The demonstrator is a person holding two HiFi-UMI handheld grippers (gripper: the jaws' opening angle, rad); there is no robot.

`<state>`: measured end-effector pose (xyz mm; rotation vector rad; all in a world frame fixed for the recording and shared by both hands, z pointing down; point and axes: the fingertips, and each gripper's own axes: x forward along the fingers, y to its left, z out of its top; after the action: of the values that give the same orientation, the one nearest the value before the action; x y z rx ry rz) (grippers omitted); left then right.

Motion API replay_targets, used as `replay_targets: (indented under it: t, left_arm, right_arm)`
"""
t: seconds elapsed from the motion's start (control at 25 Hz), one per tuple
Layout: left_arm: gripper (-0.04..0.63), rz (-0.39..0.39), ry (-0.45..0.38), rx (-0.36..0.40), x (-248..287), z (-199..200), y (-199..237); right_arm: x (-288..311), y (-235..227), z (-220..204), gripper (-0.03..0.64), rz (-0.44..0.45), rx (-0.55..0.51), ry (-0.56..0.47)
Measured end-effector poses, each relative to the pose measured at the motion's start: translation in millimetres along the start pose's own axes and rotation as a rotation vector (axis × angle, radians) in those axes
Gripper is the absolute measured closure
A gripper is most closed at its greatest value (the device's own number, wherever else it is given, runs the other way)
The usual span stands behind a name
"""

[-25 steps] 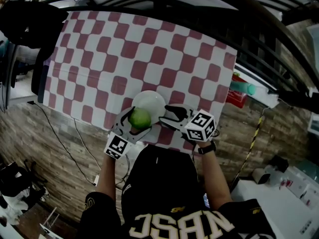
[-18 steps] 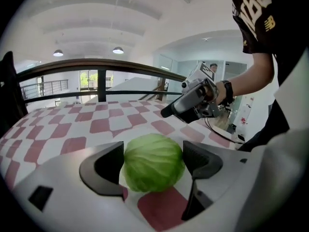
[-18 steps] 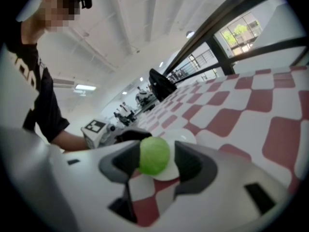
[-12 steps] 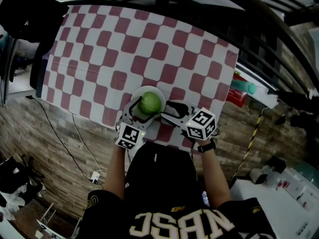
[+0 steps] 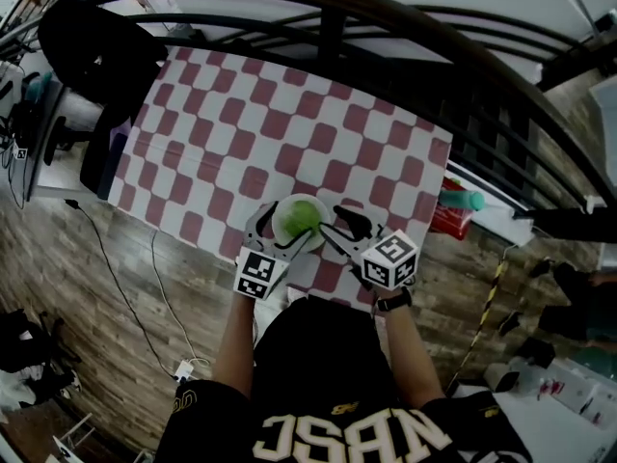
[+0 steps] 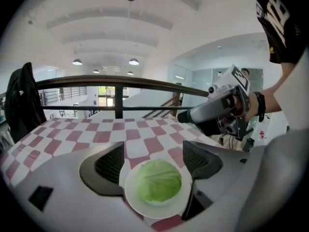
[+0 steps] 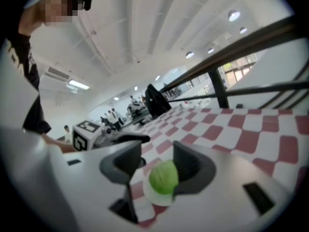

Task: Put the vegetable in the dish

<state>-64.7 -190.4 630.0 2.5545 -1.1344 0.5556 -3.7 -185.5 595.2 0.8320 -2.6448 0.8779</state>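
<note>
Red-white checked cloth (image 5: 289,123) | wood floor (image 5: 96,258) | both jaws apart, just narrowing, gripping nothing

Left tool (image 6: 153,159), right tool (image 7: 157,166): empty, narrowing

Green cabbage (image 6: 158,181), white dish (image 6: 130,193), red-checked cloth (image 5: 289,123)

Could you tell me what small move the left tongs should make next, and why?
Probably lift the left tongs up and back, away from the white dish. The cabbage already sits in that dish. The jaws, which have just been closing a little, stand apart, with the cabbage showing between them untouched, so nothing seems left to release.
</note>
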Motion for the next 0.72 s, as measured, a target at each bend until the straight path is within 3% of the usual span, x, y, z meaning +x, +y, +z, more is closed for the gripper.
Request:
replay_targets:
  t: [0.08,0.16,0.24,0.32,0.56,0.72]
  left_arm:
    - [0.216,0.074,-0.064,-0.048,-20.8,33.4,12.9]
    - [0.355,0.158,-0.148,-0.104,-50.1,70.7,27.3]
    - [0.452,0.22,-0.234,-0.132,-78.6,108.0,40.9]
    - [0.549,0.255,-0.29,-0.111,-106.1,138.1,43.1]
    - [0.577,0.296,-0.422,0.031,-156.6,209.0,-0.1]
    - [0.577,0.273,-0.484,-0.029,-180.9,227.2,-10.3]
  right_arm:
    - [-5.6,3.7,23.0,0.448,-0.115,-0.061,-0.037]
    - [-11.7,10.1,47.8,0.565,-0.245,-0.116,-0.069]
    - [-13.8,23.0,79.7,0.589,-0.33,-0.162,-0.121]
    - [-18.8,47.2,109.8,0.6,-0.379,-0.218,-0.185]
    - [-64.4,119.8,174.8,0.6,-0.412,-0.351,-0.41]
    - [-76.1,159.7,186.3,0.6,-0.421,-0.387,-0.476]
